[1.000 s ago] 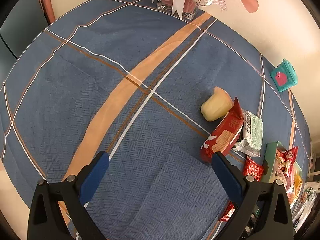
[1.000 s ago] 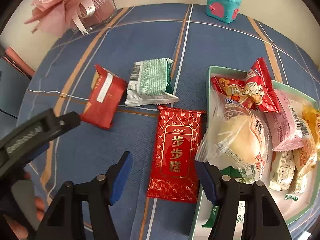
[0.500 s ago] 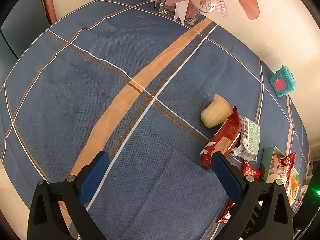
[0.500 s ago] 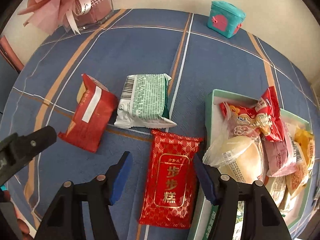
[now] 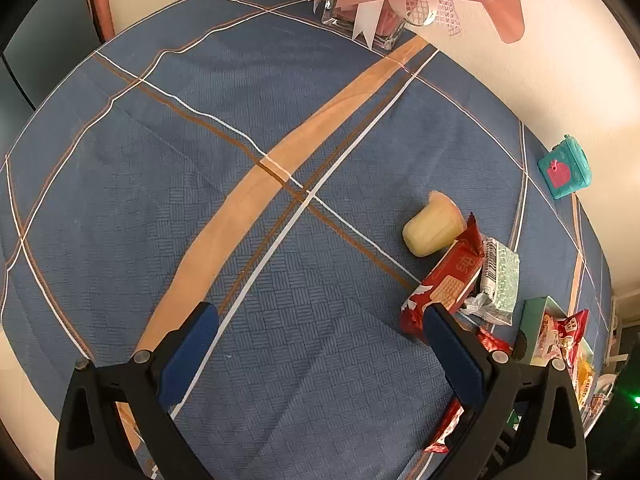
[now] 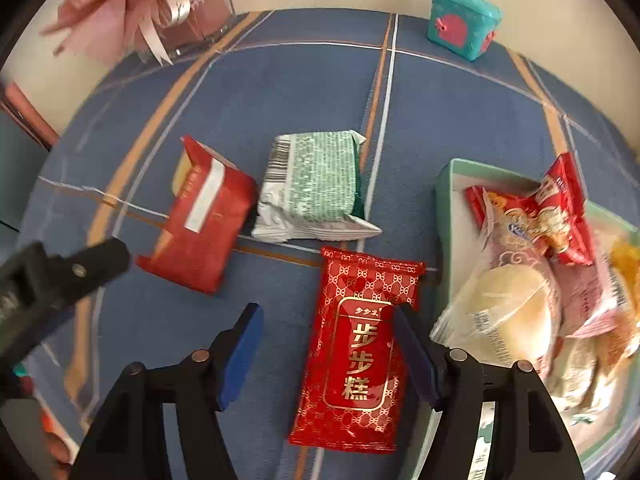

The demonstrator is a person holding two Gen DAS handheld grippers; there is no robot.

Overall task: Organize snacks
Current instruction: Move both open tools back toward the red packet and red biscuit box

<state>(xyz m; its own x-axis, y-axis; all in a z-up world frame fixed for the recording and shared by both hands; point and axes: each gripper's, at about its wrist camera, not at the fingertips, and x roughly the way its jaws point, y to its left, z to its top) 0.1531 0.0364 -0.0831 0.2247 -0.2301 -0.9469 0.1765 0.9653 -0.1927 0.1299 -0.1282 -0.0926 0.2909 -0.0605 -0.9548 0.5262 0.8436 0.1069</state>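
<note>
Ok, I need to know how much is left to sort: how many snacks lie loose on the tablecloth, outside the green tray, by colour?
Red: 2 (wafer packet, gold-lettered packet)
Green-and-white packet: 1
Pale yellow cup: 1
Total: 4

Counted relative to the green tray [image 6: 443, 200]: three loose snack packets lie on the cloth to its left, namely one patterned red packet [image 6: 360, 344], one green-and-white packet [image 6: 316, 188] and one plain red packet [image 6: 204, 220]. One yellow jelly cup [image 5: 432, 228] lies beyond them. Several packets fill the tray, number unclear. One teal box [image 6: 462, 22] and one pink bouquet [image 6: 132, 4] stand farther off.
</note>
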